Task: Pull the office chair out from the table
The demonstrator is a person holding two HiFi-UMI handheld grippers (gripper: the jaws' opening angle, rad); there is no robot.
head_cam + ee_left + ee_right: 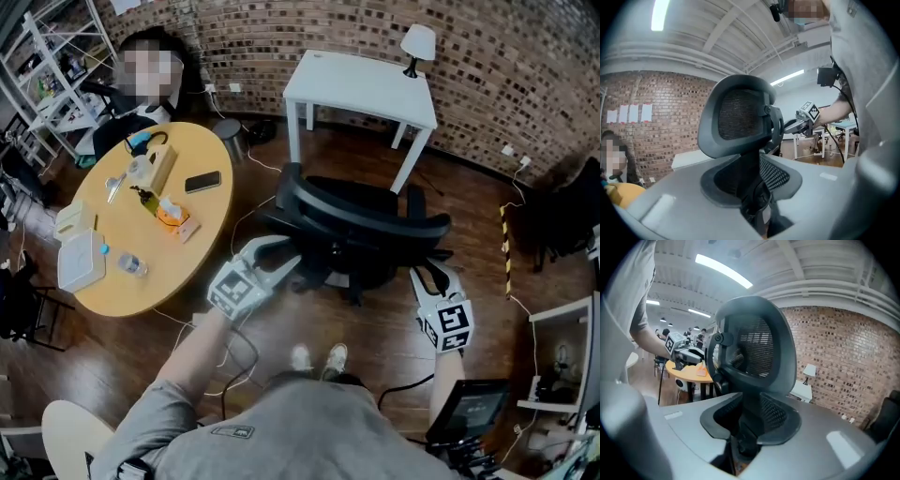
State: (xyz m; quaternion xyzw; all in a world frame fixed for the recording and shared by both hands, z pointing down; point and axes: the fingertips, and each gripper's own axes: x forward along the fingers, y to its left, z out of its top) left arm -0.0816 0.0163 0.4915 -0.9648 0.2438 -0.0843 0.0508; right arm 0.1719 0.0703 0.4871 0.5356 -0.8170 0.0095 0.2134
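The black office chair (361,225) stands in front of the white table (361,84), its back toward me. My left gripper (286,262) is at the chair's left side and my right gripper (427,277) at its right side. In the left gripper view the jaws (757,206) are closed round the black mesh edge of the backrest, below the headrest (736,117). The right gripper view shows the same from the other side: its jaws (743,441) clasp the backrest edge under the headrest (759,348).
A round yellow table (187,253) with small items stands close on the left, and a person sits behind it. A lamp (417,42) stands on the white table. Cables run over the wooden floor. A shelf unit (562,347) is at the right, a brick wall behind.
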